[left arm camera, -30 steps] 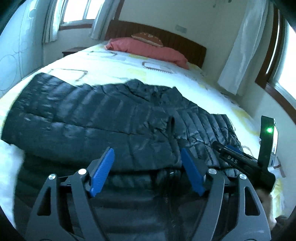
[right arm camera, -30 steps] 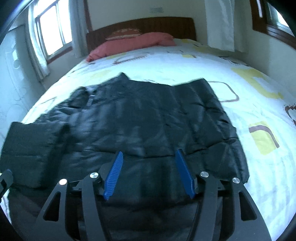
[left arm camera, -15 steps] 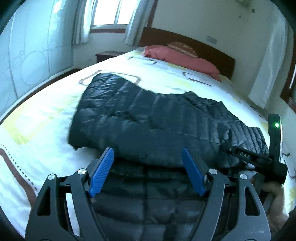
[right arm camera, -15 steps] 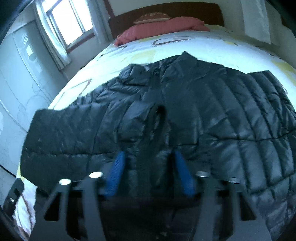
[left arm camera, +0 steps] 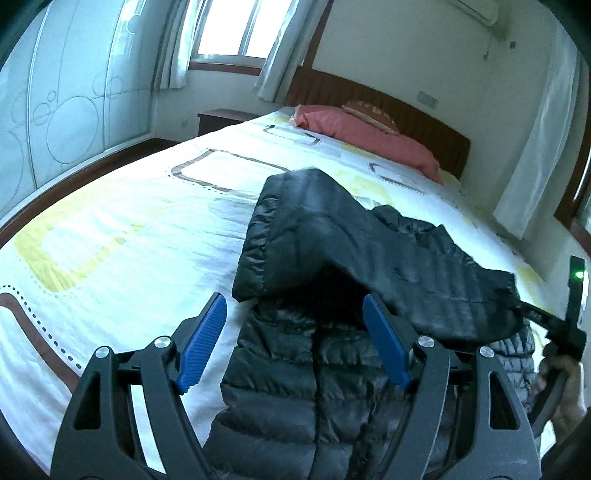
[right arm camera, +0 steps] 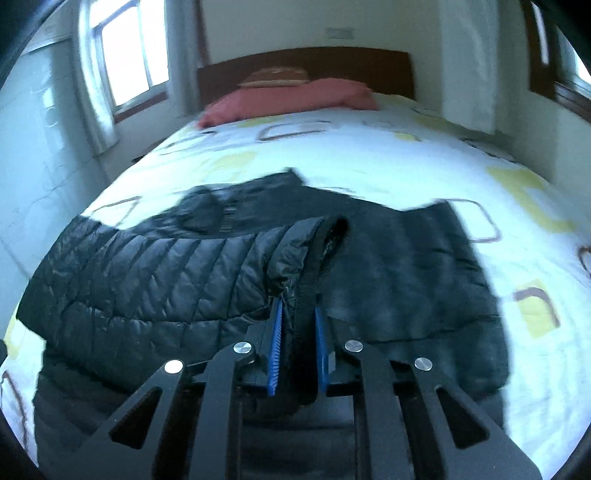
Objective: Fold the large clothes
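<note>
A black quilted down jacket (left arm camera: 303,373) lies spread on the bed. My right gripper (right arm camera: 298,304) has its jaws closing on the cuff (right arm camera: 314,243) of one sleeve, both blue pads pressing on it. The sleeve (left arm camera: 332,229) hangs lifted and drawn across the jacket's body (right arm camera: 406,266). In the left wrist view the right gripper (left arm camera: 543,321) shows at the right edge, with a hand (left arm camera: 565,380) below it. My left gripper (left arm camera: 293,301) stands open just above the jacket's near left part, nothing between its pads.
The bed has a white sheet with yellow and brown squares (left arm camera: 110,236). A pink pillow (left arm camera: 362,129) lies against the dark wooden headboard (left arm camera: 388,99). A pale wardrobe (left arm camera: 55,110) stands left; windows with curtains (left arm camera: 229,33) are behind.
My right gripper has shut on the sleeve cuff and raised it over the jacket. The left gripper has swung toward the jacket's left side, still open.
</note>
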The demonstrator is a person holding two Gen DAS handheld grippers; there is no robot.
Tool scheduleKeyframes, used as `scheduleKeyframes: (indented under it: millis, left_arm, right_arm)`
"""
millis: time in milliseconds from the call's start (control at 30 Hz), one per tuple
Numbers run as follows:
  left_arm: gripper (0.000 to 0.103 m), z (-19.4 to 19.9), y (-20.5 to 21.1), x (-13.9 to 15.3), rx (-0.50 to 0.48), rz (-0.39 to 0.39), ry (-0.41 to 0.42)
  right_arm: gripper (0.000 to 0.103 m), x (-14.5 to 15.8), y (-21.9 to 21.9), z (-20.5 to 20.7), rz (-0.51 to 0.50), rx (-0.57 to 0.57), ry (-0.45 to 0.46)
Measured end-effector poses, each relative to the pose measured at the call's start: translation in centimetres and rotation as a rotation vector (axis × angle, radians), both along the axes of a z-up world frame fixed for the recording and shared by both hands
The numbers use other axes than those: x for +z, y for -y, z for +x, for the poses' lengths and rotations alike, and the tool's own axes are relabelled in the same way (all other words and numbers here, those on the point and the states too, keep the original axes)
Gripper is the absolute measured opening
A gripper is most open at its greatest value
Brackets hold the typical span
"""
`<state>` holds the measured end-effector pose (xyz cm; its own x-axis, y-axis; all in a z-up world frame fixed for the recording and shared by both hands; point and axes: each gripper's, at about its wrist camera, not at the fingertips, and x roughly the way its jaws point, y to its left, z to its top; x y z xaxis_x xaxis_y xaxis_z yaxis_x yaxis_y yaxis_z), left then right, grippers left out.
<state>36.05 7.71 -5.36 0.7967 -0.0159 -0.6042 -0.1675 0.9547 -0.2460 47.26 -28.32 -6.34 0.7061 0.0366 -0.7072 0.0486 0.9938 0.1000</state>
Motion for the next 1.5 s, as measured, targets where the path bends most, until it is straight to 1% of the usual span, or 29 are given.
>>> scheduleKeyframes:
  millis: [100,200,300,367,467,500,533,567,600,667,733,767,833,900,933,967,1000,1067,1100,1133,1200,1267,1300,1333,1400,1433,1467,1500]
  left_arm:
    - [0.076,0.8,0.4,-0.6,-0.002,0.005,-0.021]
    - [0.076,1.7,1.0,-1.3,-0.006,0.022,-0.042]
    - [0.076,2.8,1.4,-2.1,-0.015,0.035,-0.072]
    - [0.076,3.4,1.7,-2.3,-0.026,0.048,-0.084]
    - [0.076,4.5,2.2,-2.4,-0.048,0.078,-0.096]
    - [0.076,5.0,2.3,-2.1,-0.053,0.086,-0.090]
    - [0.076,5.3,2.4,-1.9,-0.056,0.090,-0.086]
    - [0.076,5.9,2.4,-1.6,-0.059,0.093,-0.081]
    - [0.076,6.5,2.4,-1.5,-0.060,0.094,-0.077]
    - [0.076,7.9,2.5,-1.1,-0.056,0.106,-0.063]
    - [0.076,9.6,2.7,-1.2,-0.050,0.139,-0.065]
    - [0.076,10.3,2.7,-1.5,-0.046,0.149,-0.074]
    - [0.076,11.9,2.3,-2.6,-0.024,0.164,-0.122]
    - [0.076,13.6,1.9,-4.5,0.015,0.208,-0.211]
    - [0.077,14.1,1.5,-5.5,0.017,0.207,-0.248]
    - [0.077,14.4,1.2,-6.1,0.011,0.182,-0.259]
    - [0.077,14.3,0.9,-6.1,0.012,0.164,-0.256]
    - [0.075,13.9,0.8,-5.4,0.006,0.164,-0.254]
    - [0.074,13.1,0.7,-4.5,0.015,0.168,-0.245]
    - [0.074,12.3,0.5,-3.6,0.030,0.159,-0.220]
    - [0.074,10.9,0.3,-1.6,0.057,0.129,-0.125]
    - [0.074,10.7,0.6,-0.3,0.066,0.118,-0.056]
    - [0.075,11.2,1.1,-0.1,0.054,0.110,-0.032]
    - [0.075,11.9,1.5,-0.2,0.043,0.105,-0.030]
    - [0.075,14.0,2.3,-1.6,0.008,0.086,-0.075]
    - [0.075,15.2,2.6,-2.7,-0.003,0.082,-0.117]
    - [0.075,16.8,2.8,-4.9,-0.026,0.086,-0.219]
    - [0.076,17.3,2.9,-5.8,-0.037,0.086,-0.251]
  right_arm:
    - [0.016,-0.9,3.1,0.1,-0.013,-0.048,-0.025]
    - [0.016,-2.3,5.2,0.3,-0.004,-0.074,-0.070]
    - [0.019,-4.0,6.5,0.5,0.026,-0.084,-0.107]
    - [0.021,-4.4,6.7,0.6,0.037,-0.080,-0.110]
    - [0.033,-4.2,6.9,0.8,0.056,-0.078,-0.124]
    - [0.042,-3.1,6.9,0.4,0.027,-0.103,-0.110]
    - [0.051,-3.1,6.9,0.4,0.027,-0.103,-0.110]
    - [0.054,-2.1,6.6,-0.1,-0.007,-0.130,-0.067]
    - [0.055,-1.5,6.4,-0.2,-0.022,-0.143,-0.040]
    - [0.055,-0.5,5.6,0.2,-0.013,-0.128,-0.006]
    - [0.054,-0.4,4.7,1.2,0.002,-0.098,0.001]
    - [0.054,-0.6,4.0,2.1,0.009,-0.078,-0.006]
    - [0.054,-1.5,3.2,3.4,0.009,-0.061,-0.026]
    - [0.055,-3.5,2.8,5.0,0.004,-0.058,-0.090]
    - [0.057,-5.0,2.7,5.8,0.003,-0.050,-0.130]
    - [0.058,-5.5,2.6,6.1,0.002,-0.044,-0.134]
    - [0.057,-5.5,2.7,6.2,0.002,-0.044,-0.135]
    - [0.057,-4.5,2.8,6.1,0.013,-0.055,-0.138]
    - [0.057,-4.0,2.8,5.9,0.011,-0.057,-0.127]
    - [0.057,-3.3,2.7,5.5,0.000,-0.056,-0.098]
    - [0.057,-2.0,2.1,5.2,-0.021,-0.056,-0.043]
    - [0.057,-1.3,1.0,5.5,-0.005,-0.037,-0.006]
    - [0.057,-1.2,0.4,5.9,0.004,-0.022,-0.002]
    - [0.057,-1.3,-0.5,6.5,0.011,-0.003,-0.007]
    - [0.057,-2.3,-2.1,7.6,0.020,0.034,-0.034]
    - [0.059,-3.3,-2.8,8.4,0.014,0.042,-0.071]
    - [0.059,-4.5,-3.3,9.1,-0.008,0.046,-0.105]
    - [0.059,-4.7,-3.6,9.4,-0.026,0.053,-0.105]
